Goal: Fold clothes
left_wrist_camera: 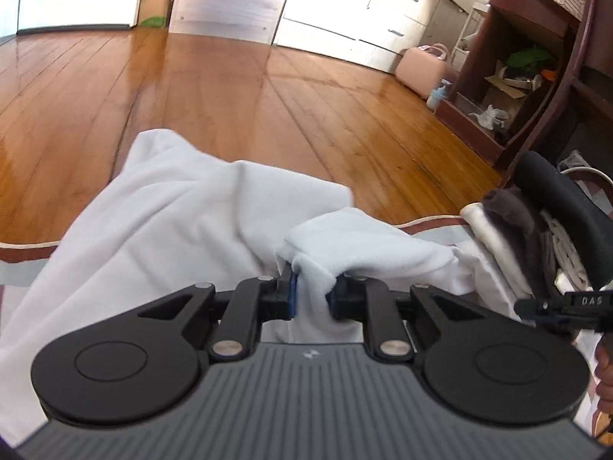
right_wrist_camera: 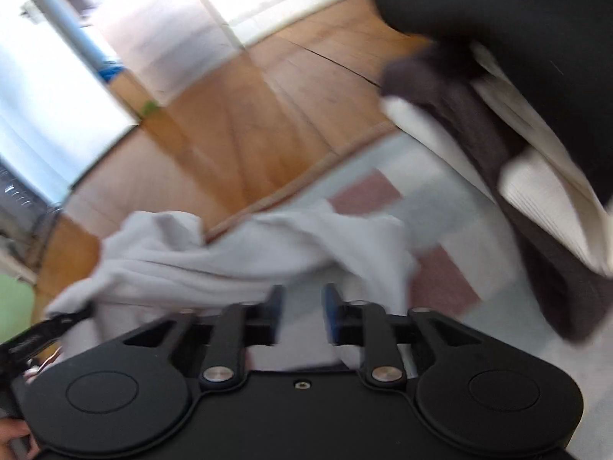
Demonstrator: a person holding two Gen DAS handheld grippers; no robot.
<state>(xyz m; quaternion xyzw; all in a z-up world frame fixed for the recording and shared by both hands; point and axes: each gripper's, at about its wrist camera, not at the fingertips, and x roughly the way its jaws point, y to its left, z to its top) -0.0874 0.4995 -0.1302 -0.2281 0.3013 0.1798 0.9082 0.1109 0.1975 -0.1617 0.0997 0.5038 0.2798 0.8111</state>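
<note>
The white garment (left_wrist_camera: 184, 222) is pinched by the left gripper (left_wrist_camera: 311, 291), its bulk draped leftward over the mat edge (left_wrist_camera: 23, 253). The right gripper (right_wrist_camera: 302, 306) is held apart and empty, just beside the cloth's right end.

pink case (left_wrist_camera: 423, 66) by wooden shelf (left_wrist_camera: 509, 76)

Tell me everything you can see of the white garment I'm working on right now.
The white garment is plain, soft, matte cloth, like jersey or fleece, with no print visible. It lies rumpled in loose folds on a surface patterned in grey, white and reddish brown, its far part drooping past that surface's edge above the wooden floor. The left gripper is shut on a bunched edge. The right gripper is open just above the cloth; that view is blurred, so contact is unclear.
</note>
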